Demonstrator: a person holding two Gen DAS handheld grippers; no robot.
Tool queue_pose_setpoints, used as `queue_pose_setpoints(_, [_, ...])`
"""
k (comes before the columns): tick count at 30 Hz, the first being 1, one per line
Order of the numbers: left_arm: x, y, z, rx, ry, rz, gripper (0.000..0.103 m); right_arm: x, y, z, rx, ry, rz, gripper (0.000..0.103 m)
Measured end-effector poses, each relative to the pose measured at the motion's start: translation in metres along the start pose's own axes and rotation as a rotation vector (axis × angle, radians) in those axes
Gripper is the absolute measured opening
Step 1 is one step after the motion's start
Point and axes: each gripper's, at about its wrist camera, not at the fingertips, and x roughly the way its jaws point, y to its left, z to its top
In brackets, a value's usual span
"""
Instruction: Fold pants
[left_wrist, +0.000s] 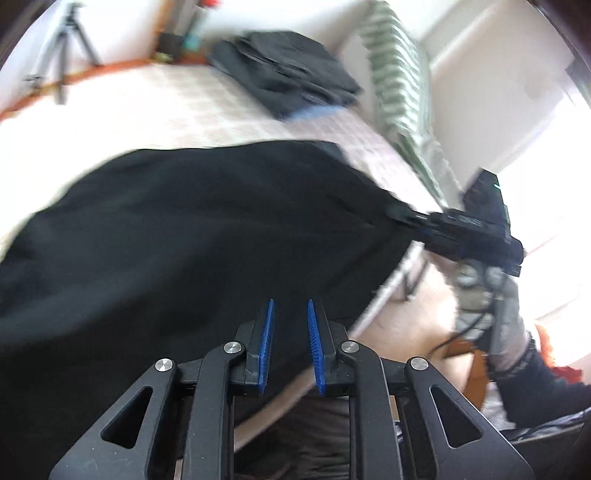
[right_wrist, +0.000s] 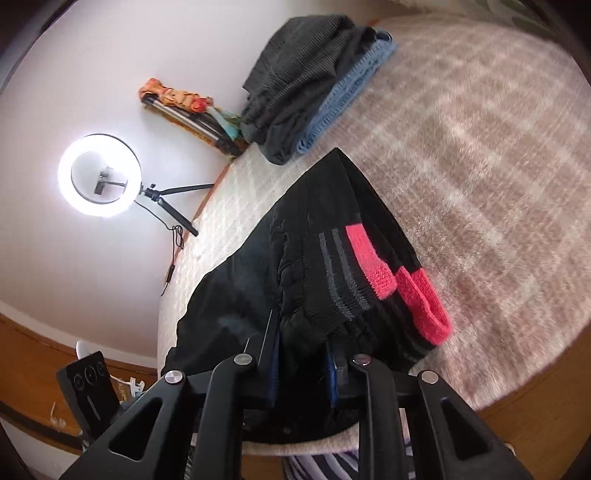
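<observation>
Blue-padded fingers (left_wrist: 266, 332) of the left gripper (left_wrist: 290, 306) stand slightly parted with nothing pinched between them; a narrow gap shows between the two pads, and the black pants (left_wrist: 192, 229) lie just beyond and below the tips. Whether the tips brush the cloth cannot be told, as this view is blurred.

Past the left fingers and off to their right, the right gripper (left_wrist: 397, 214) bites a far corner of the same black cloth, pulling it to a point. A gloved hand (left_wrist: 498, 314) carries that gripper.

From the right wrist view, the right gripper (right_wrist: 303, 354) is clamped on the pants (right_wrist: 295, 266): gathered black waistband fabric fills the space between its two fingers (right_wrist: 334, 373) and bulges out ahead of them. Just ahead of the fingertips, the waistband shows grey stripes and a bright pink band, with a pink loop (right_wrist: 424, 306) flopping out to the right of the fingers. The rest of the garment stretches away from the tips, over a pale checked bed cover (right_wrist: 480, 166).

Further out beyond the fingers, well apart from the pants, a stack of folded clothes (right_wrist: 306, 85) sits on the cover, dark pieces above a blue one. To the left of the fingers, off the bed, a lit ring light (right_wrist: 99, 175) stands on a small tripod.
</observation>
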Motion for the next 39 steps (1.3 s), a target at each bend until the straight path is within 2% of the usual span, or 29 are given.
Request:
queue_pose_setpoints(4, [-0.020, 0.024, -0.020, 0.001, 0.002, 0.132, 0.017, -0.010, 0.010, -0.004, -0.054, -0.001, -0.026, 0.017])
queue_pose_setpoints(6, [-0.021, 0.038, -0.029, -0.028, 0.025, 0.137, 0.017, -0.015, 0.008, -0.008, -0.078, -0.005, -0.059, 0.016])
queue_pose_setpoints(9, [-0.012, 0.055, -0.043, -0.073, 0.056, 0.157, 0.017, 0.000, -0.002, -0.014, -0.126, 0.046, -0.174, 0.017])
queue_pose_setpoints(11, [-0.006, 0.061, -0.052, -0.097, 0.074, 0.163, 0.017, 0.008, 0.000, -0.018, -0.206, 0.056, -0.236, 0.018])
queue_pose_setpoints(13, [0.000, 0.066, -0.063, -0.120, 0.095, 0.155, 0.017, 0.011, 0.007, -0.019, -0.281, 0.062, -0.283, 0.028])
queue_pose_setpoints(14, [-0.001, 0.066, -0.067, -0.120, 0.079, 0.150, 0.017, 0.010, 0.012, -0.017, -0.304, 0.061, -0.307, 0.030])
queue_pose_setpoints(15, [-0.004, 0.063, -0.072, -0.117, 0.073, 0.150, 0.017, 0.007, 0.015, -0.016, -0.323, 0.054, -0.336, 0.039])
queue_pose_setpoints(18, [-0.009, 0.065, -0.077, -0.140, 0.062, 0.152, 0.017, -0.008, 0.026, -0.015, -0.393, -0.005, -0.409, 0.044])
queue_pose_setpoints(22, [-0.038, 0.082, -0.087, -0.240, -0.025, 0.190, 0.017, -0.026, 0.044, -0.016, -0.453, -0.069, -0.417, 0.045])
queue_pose_setpoints(23, [-0.048, 0.088, -0.092, -0.269, -0.048, 0.196, 0.022, -0.027, 0.052, -0.017, -0.483, -0.085, -0.431, 0.046])
queue_pose_setpoints(24, [-0.061, 0.095, -0.097, -0.316, -0.083, 0.212, 0.037, -0.028, 0.058, -0.019, -0.506, -0.095, -0.439, 0.050])
queue_pose_setpoints(26, [-0.082, 0.106, -0.106, -0.384, -0.139, 0.225, 0.054, -0.027, 0.071, -0.021, -0.541, -0.100, -0.405, 0.051])
queue_pose_setpoints(30, [-0.132, 0.143, -0.136, -0.581, -0.233, 0.251, 0.054, -0.017, 0.095, -0.026, -0.583, -0.085, -0.339, 0.051])
queue_pose_setpoints(35, [-0.174, 0.186, -0.177, -0.798, -0.310, 0.284, 0.055, 0.006, 0.114, -0.038, -0.633, -0.040, -0.277, 0.051])
queue_pose_setpoints(39, [-0.188, 0.208, -0.212, -0.962, -0.338, 0.235, 0.055, 0.017, 0.123, -0.045, -0.650, -0.016, -0.251, 0.051])
